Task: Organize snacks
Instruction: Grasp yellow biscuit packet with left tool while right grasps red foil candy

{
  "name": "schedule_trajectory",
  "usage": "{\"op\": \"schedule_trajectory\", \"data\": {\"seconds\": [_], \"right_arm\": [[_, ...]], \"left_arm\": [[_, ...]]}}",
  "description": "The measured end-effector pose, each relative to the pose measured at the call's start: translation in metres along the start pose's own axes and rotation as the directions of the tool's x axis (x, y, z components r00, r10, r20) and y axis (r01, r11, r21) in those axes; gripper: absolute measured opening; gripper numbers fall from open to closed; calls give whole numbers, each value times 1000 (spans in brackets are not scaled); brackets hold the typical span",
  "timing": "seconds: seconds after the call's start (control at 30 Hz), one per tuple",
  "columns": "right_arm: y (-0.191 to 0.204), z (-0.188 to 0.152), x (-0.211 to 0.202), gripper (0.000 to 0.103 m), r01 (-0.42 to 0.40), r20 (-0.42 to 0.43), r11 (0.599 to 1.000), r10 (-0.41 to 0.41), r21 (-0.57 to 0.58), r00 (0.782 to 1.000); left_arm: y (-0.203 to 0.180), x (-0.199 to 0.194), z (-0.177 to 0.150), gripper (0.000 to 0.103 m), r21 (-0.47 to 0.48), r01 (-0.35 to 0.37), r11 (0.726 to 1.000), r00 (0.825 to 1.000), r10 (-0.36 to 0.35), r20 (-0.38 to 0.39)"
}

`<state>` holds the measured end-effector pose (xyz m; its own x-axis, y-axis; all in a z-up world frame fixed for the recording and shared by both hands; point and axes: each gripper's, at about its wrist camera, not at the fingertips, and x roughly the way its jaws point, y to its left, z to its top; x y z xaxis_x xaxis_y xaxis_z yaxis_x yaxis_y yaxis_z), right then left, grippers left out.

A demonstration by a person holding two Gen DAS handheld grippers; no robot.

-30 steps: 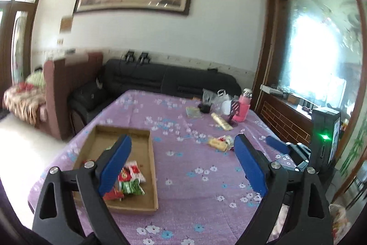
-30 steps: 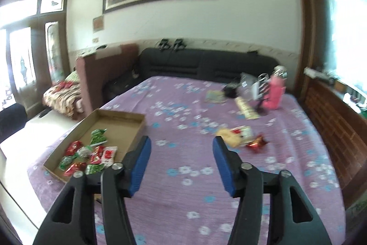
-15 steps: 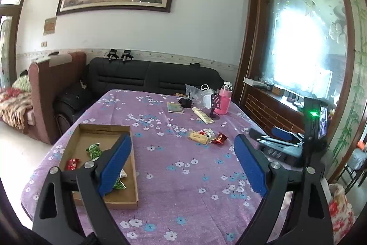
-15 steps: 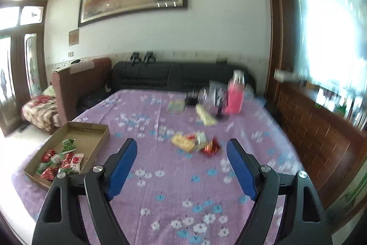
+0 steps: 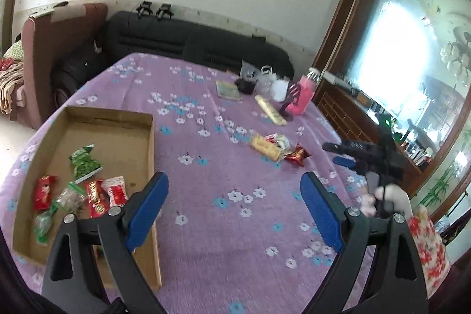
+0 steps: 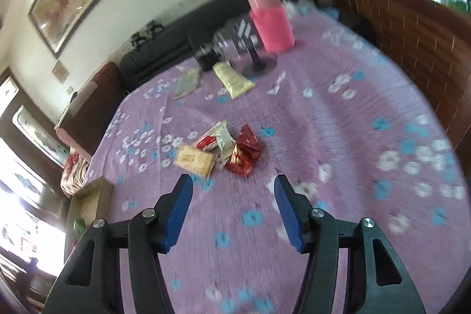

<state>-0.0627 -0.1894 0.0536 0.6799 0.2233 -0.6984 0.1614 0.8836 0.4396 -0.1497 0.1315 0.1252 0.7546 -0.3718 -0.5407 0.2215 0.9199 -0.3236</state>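
Crinkled red foil snack packet (image 6: 243,153) lies beside a yellow wrapped bar (image 6: 194,160); right gripper (image 6: 232,211) and left gripper (image 5: 234,208) both gape wide, empty.

Print on the snack packets (image 6: 219,150) is too blurred to read.

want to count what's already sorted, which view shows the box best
The left wrist view. The box lies open there, its whole floor and the packets in it visible, only its near corner hidden behind the left gripper. The right wrist view catches just one blurred corner at its left edge, contents unreadable.
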Motion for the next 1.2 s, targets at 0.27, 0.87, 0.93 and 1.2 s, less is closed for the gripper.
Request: {"op": "schedule_trajectory", "data": {"seconds": [0.27,0.87,0.93,1.2], "right_arm": [[-2,24,76,58,55,-80,998,-54,11,995],[-15,-11,70,36,-30,-42,1000,31,7,999],[-22,-7,63,36,-61,-21,997,62,44,998],[-36,-1,49,37,-114,27,991,112,70,993]], "left_arm": [[10,53,16,91,2,-41,999,996,41,-76],[-26,231,49,91,-241,-7,970,934,-80,-348],[-35,252,50,91,-231,-46,972,934,-40,-354],[-76,319,45,91,-35,-211,977,896,178,-407]]}}
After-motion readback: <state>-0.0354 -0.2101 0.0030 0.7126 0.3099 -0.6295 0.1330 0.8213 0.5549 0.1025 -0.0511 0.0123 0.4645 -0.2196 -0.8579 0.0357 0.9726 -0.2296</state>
